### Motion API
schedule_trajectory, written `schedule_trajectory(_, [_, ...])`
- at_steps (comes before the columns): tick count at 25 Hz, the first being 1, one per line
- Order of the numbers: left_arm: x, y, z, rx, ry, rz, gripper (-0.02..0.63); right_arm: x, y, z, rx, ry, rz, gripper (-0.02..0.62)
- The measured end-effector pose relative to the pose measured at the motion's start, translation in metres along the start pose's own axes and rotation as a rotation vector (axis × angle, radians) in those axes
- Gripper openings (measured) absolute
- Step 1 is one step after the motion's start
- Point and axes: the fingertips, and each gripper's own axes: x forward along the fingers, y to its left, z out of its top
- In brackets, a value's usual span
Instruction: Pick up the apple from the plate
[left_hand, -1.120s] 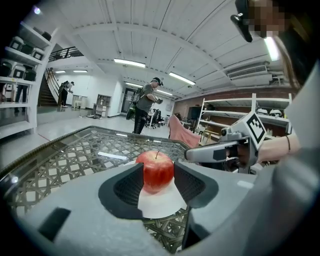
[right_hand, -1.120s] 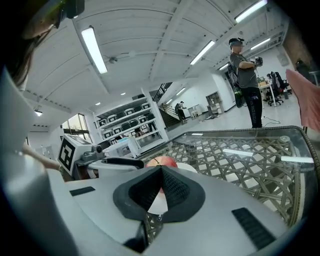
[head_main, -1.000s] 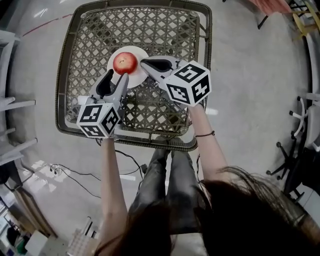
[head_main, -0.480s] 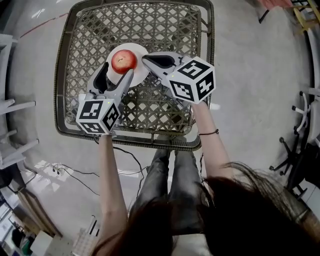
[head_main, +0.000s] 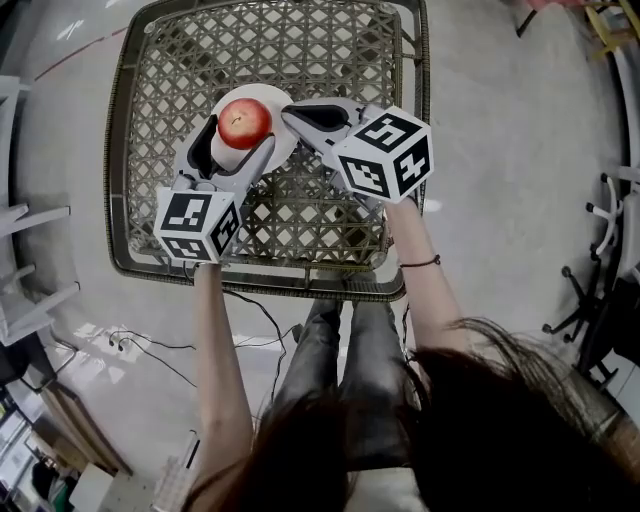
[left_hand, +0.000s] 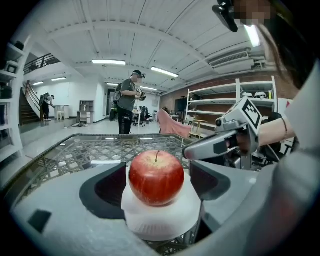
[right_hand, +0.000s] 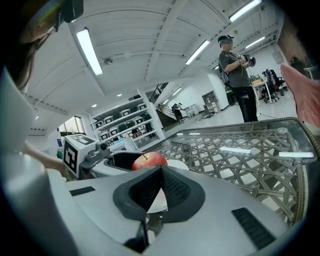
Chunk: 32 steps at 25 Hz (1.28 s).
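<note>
L grip (head_main: 238, 145): wide open, just been opening, straddling apple (head_main: 244, 122) w/o touching, for clearance pre-squeeze | apple: upright on plate (head_main: 283, 143), on table (head_main: 330, 60) | R grip (head_main: 295, 117): closed, empty, parked by plate rim, out of L's way

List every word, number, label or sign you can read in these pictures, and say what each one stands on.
No readable word or number in any view.
Left marker cube and right marker cube: black-and-white square patterns only, no letters.
Background shelves: any labels are too small to read.
Apple and plate: no sticker or print shows.
</note>
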Motion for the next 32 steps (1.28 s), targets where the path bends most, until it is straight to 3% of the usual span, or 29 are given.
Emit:
schedule_trajectory(8, [0.012,0.001,-0.005,0.074,0.050,-0.032,0.403,0.003,-0.007,-0.002,0.011,0.000,-0.010,0.009])
schedule_trajectory(21, [0.022,0.001,-0.004,0.123,0.088,-0.048,0.402,0.000,-0.014,0.005,0.017,-0.013,-0.014,0.009])
schedule_trajectory(32, [0.023,0.005,-0.005,0.112,0.096,-0.023,0.402,-0.001,-0.017,0.005,0.023,-0.023,-0.014,0.009])
